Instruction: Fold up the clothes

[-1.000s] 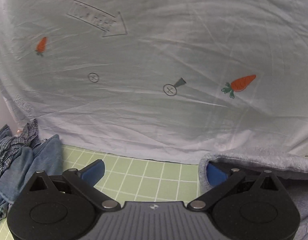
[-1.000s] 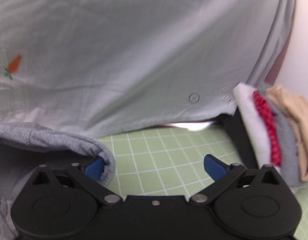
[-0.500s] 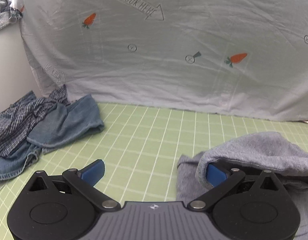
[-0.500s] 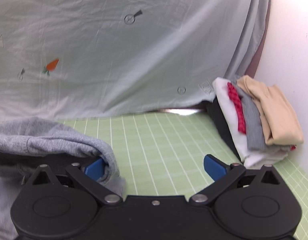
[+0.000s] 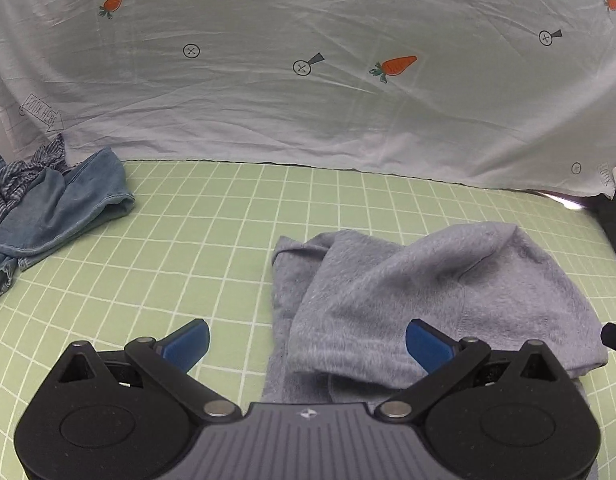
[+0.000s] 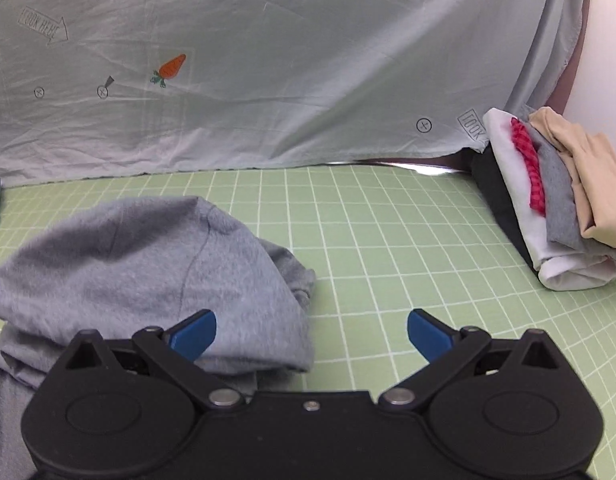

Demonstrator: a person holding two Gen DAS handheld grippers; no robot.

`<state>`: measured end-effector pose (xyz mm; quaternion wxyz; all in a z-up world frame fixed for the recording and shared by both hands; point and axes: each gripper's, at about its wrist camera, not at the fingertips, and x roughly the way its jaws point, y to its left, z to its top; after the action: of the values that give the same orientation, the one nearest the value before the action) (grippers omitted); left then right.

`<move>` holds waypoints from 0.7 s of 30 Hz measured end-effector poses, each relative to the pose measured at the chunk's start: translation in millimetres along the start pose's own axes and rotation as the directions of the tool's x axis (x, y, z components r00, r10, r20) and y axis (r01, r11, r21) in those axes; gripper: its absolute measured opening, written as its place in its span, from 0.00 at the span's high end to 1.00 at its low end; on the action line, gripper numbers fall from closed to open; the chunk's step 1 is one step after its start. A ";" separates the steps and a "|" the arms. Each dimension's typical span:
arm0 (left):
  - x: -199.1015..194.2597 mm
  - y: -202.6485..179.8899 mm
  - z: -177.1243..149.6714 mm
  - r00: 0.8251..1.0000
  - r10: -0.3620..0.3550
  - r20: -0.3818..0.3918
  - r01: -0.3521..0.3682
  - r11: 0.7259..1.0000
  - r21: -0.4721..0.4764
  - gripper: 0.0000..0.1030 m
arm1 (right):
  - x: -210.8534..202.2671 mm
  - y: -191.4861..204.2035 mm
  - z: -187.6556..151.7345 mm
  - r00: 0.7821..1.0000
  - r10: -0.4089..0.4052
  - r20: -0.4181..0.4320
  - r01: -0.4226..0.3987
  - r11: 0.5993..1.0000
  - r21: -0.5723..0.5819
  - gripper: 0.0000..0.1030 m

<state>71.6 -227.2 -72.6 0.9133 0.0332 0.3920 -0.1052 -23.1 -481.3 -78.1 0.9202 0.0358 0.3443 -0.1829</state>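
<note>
Sat on the green grid mat (image 5: 227,240), that grey top (image 5: 428,292), bunched and folded over on itself, roughly mid-mat. Hovered low over its near edge with the left gripper (image 5: 305,340), fingers spread wide, nothing pinched; right blue pad (image 5: 426,344) looked to be over the fabric, left one over bare mat. Same deal with the right gripper (image 6: 312,330): wide open, gripping nothing, left pad (image 6: 193,334) over the grey top (image 6: 147,264), right pad over mat. Couldn't tell if either pad actually touched the cloth. Piled at the mat's far left, some blue and striped clothes (image 5: 47,208). Stacked at the far right, folded stuff (image 6: 548,196): black, white, red, grey, tan. Hung behind everything, a pale sheet (image 5: 308,100) with carrot prints.
</note>
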 end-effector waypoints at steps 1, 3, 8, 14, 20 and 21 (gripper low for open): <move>6.3 0.6 -0.7 0.999 0.029 -0.020 -0.028 1.000 0.002 0.00 | 3.4 0.6 1.5 1.000 -0.001 -0.009 0.001 1.000 0.000 0.00; 22.0 4.2 -3.0 0.992 0.102 -0.068 -0.102 0.995 0.003 0.00 | 16.1 2.5 -1.5 0.998 -0.014 -0.055 0.013 1.000 -0.018 0.00; 31.8 21.4 0.2 0.989 0.091 -0.115 -0.100 0.992 -0.075 0.00 | 30.6 1.5 -6.2 0.995 -0.003 -0.100 0.004 1.000 0.007 0.00; -0.8 26.9 -3.1 0.996 0.067 -0.052 -0.072 0.993 -0.092 0.00 | 2.7 -1.1 -1.2 0.999 0.024 -0.022 -0.023 0.999 0.035 0.00; -27.2 34.3 -37.2 0.993 0.056 -0.102 -0.066 0.993 -0.095 0.00 | -29.5 -5.9 -26.0 0.998 0.040 -0.051 -0.036 0.997 0.071 0.00; -30.8 35.5 -44.4 0.992 0.057 -0.116 -0.068 0.993 -0.093 0.00 | -34.0 -7.1 -32.2 0.997 0.041 -0.063 -0.036 0.996 0.079 0.00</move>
<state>27.2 -181.1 -81.7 0.8930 0.0071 0.4466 -0.0556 -69.3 -471.1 -80.2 0.9098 0.0844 0.3658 -0.1770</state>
